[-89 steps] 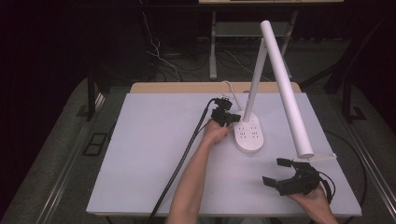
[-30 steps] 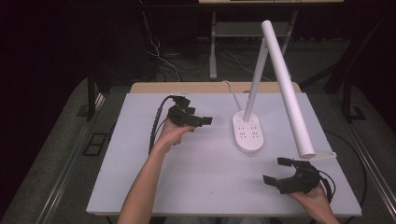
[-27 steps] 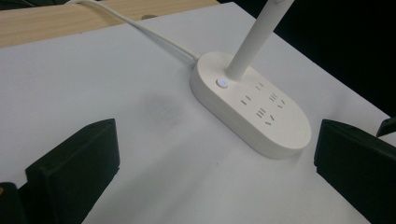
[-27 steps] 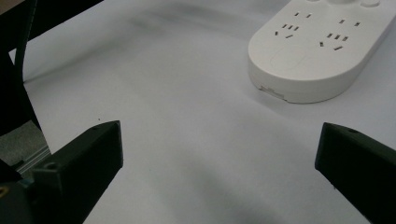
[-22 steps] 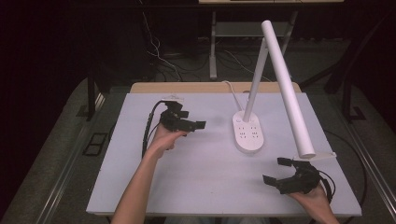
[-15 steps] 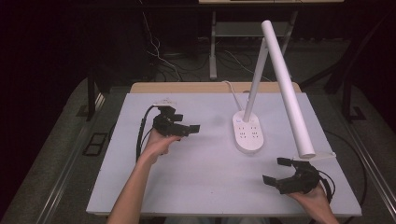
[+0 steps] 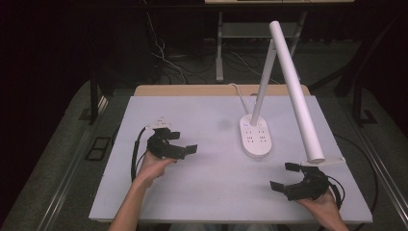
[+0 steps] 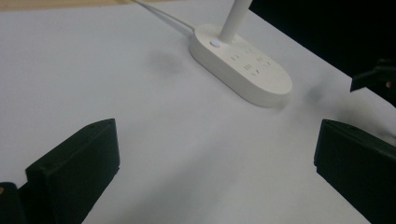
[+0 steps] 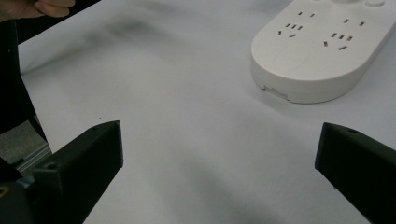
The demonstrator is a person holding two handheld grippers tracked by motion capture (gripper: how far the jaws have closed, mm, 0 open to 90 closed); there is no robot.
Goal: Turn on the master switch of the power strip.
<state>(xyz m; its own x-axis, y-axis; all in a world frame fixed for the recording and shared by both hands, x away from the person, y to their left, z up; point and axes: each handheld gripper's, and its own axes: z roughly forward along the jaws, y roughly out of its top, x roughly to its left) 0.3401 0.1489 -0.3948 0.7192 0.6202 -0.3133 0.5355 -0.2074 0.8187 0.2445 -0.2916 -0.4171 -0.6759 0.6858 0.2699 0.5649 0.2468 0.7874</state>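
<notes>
Both the left gripper (image 7: 185, 143) and right gripper (image 7: 283, 177) are held wide apart, empty; the lamp's (image 7: 293, 86) tall tube is seen from above, its sockets (image 9: 317, 39) up close

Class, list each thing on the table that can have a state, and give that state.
Lamp: standing upright on its base, head sloping down toward the near right.
Lamp base: sockets empty, small button lit.
Left gripper: open, holding nothing.
Right gripper: open, holding nothing.

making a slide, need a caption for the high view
Two hand-held open claws, left and right, flank a white desk lamp on a white table.
</notes>
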